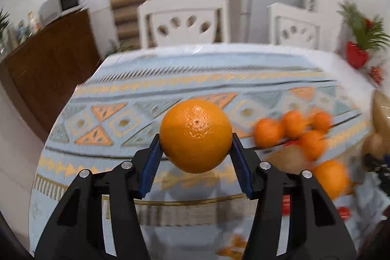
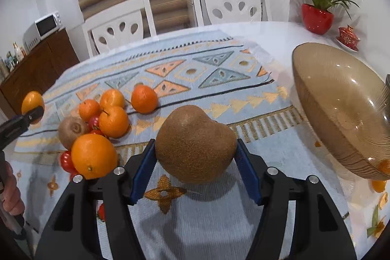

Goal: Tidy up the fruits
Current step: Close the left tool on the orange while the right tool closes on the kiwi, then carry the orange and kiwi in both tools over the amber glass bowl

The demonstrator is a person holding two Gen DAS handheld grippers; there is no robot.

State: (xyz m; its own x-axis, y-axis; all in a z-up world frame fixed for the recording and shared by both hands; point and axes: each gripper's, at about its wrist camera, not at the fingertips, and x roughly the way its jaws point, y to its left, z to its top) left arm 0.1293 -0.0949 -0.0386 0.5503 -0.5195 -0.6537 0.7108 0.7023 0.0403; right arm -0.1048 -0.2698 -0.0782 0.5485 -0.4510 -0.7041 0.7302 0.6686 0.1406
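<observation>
both grippers are loaded, left gripper [image 1: 196,148] squeezing an orange [image 1: 195,135] above the tablecloth [image 1: 126,94], right gripper [image 2: 196,157] clamped on a brown kiwi [image 2: 195,144], probably both bound for the bowl [image 2: 341,99] at right, away from the fruit pile [image 2: 102,123].

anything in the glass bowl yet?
Glass bowl looks empty across the visible interior; its right part is cut off by the frame. The orange patches by its base may be something seen through the glass; unclear.
</observation>
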